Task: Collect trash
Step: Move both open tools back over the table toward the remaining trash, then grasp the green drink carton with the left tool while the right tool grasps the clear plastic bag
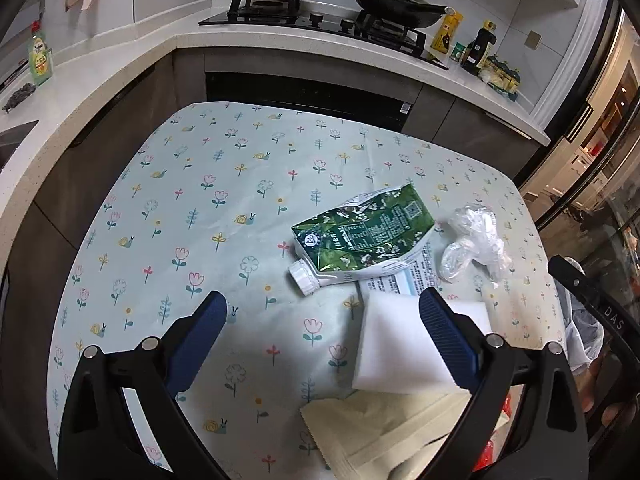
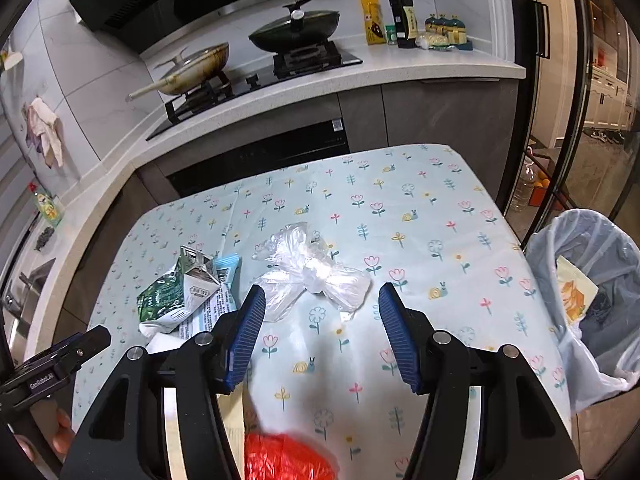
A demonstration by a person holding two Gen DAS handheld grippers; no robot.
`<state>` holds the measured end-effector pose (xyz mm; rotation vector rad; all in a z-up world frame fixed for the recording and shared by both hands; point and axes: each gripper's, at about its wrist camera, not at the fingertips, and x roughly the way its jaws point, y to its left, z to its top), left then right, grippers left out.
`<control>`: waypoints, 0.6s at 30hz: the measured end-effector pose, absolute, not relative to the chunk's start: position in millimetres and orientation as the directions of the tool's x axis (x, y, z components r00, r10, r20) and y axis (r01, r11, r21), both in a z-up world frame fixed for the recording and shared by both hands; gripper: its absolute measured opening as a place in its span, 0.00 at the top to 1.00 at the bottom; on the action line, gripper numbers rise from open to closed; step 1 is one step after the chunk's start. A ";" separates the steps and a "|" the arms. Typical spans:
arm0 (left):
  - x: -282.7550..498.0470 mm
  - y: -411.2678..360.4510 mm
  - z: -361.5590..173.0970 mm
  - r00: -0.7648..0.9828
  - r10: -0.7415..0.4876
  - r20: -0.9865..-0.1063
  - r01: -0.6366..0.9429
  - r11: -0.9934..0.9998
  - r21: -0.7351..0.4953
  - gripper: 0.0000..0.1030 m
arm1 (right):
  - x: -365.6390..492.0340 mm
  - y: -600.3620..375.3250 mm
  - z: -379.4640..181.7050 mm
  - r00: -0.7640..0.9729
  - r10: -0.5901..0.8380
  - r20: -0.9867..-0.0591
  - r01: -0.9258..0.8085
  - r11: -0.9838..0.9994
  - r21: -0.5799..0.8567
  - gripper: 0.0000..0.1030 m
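A crushed green milk carton (image 1: 360, 240) with a white cap lies on the floral tablecloth (image 1: 180, 220); it also shows in the right wrist view (image 2: 176, 296). A crumpled clear plastic bag (image 1: 476, 248) lies right of it, and just ahead of my right gripper (image 2: 322, 298), which is open and empty. A printed wrapper (image 1: 404, 280), a white foam block (image 1: 392, 348) and a cream paper bag (image 1: 384, 428) lie near my left gripper (image 1: 322, 312), which is open and empty. A red plastic bag (image 2: 288, 460) lies under the right gripper.
A bin lined with a pale blue bag (image 2: 592, 280) stands off the table's right edge, holding some trash. Behind the table runs a counter with a stove (image 1: 320, 20), two pans, bottles (image 1: 480, 44) and a dish soap bottle (image 1: 40, 56).
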<state>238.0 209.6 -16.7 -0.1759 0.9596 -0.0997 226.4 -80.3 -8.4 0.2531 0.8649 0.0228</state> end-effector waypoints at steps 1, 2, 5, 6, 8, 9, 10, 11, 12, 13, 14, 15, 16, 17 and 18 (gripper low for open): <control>242.9 211.6 -20.1 0.565 -0.162 -0.809 0.007 0.981 -0.192 0.10 | 231.2 -79.3 -12.1 0.645 0.121 -0.755 0.082 0.971 0.226 0.44; 246.9 213.0 -22.5 0.561 -0.165 -0.811 0.006 0.981 -0.196 0.10 | 237.2 -78.9 -16.8 0.638 0.120 -0.761 0.082 0.971 0.223 0.44; 259.3 217.0 -28.5 0.553 -0.180 -0.813 0.002 0.976 -0.216 0.10 | 255.3 -76.5 -28.5 0.619 0.118 -0.777 0.082 0.974 0.213 0.44; 263.1 218.0 -29.8 0.552 -0.185 -0.813 0.001 0.975 -0.221 0.10 | 261.1 -75.6 -32.3 0.613 0.118 -0.781 0.080 0.974 0.210 0.44; 272.4 219.6 -33.2 0.549 -0.191 -0.814 0.001 0.974 -0.227 0.10 | 272.5 -74.0 -39.1 0.601 0.118 -0.791 0.078 0.976 0.205 0.44; 276.9 220.5 -34.3 0.549 -0.194 -0.813 0.003 0.973 -0.230 0.10 | 277.1 -73.3 -42.4 0.596 0.122 -0.794 0.075 0.976 0.206 0.44; 281.5 221.3 -35.2 0.549 -0.200 -0.811 0.007 0.972 -0.234 0.10 | 282.2 -72.0 -45.4 0.590 0.127 -0.797 0.072 0.975 0.208 0.44; 286.0 221.9 -35.9 0.551 -0.203 -0.809 0.010 0.972 -0.237 0.10 | 286.0 -71.3 -48.0 0.586 0.131 -0.800 0.069 0.975 0.211 0.44; 290.3 222.3 -36.3 0.552 -0.205 -0.808 0.013 0.971 -0.238 0.10 | 290.7 -70.3 -50.6 0.580 0.137 -0.803 0.065 0.975 0.213 0.44; 296.0 223.1 -37.0 0.552 -0.213 -0.806 0.018 0.970 -0.244 0.10 | 294.0 -69.5 -53.1 0.576 0.141 -0.805 0.060 0.975 0.214 0.44; 301.1 223.9 -38.0 0.551 -0.223 -0.804 0.024 0.967 -0.252 0.10 | 298.3 -68.0 -55.7 0.571 0.143 -0.808 0.055 0.976 0.212 0.44; 306.5 224.2 -39.3 0.548 -0.240 -0.801 0.034 0.963 -0.266 0.10 | 301.9 -67.0 -58.6 0.566 0.142 -0.812 0.052 0.977 0.207 0.44; 311.2 224.1 -41.0 0.544 -0.255 -0.799 0.042 0.960 -0.278 0.10 | 306.3 -66.2 -62.5 0.558 0.143 -0.818 0.049 0.978 0.204 0.44; 316.9 223.8 -43.5 0.537 -0.268 -0.800 0.051 0.957 -0.287 0.10 | 309.0 -65.5 -66.3 0.549 0.148 -0.823 0.045 0.977 0.206 0.44; 322.4 222.8 -46.2 0.531 -0.280 -0.800 0.061 0.954 -0.293 0.10 | 309.8 -65.4 -69.9 0.541 0.152 -0.827 0.043 0.977 0.208 0.44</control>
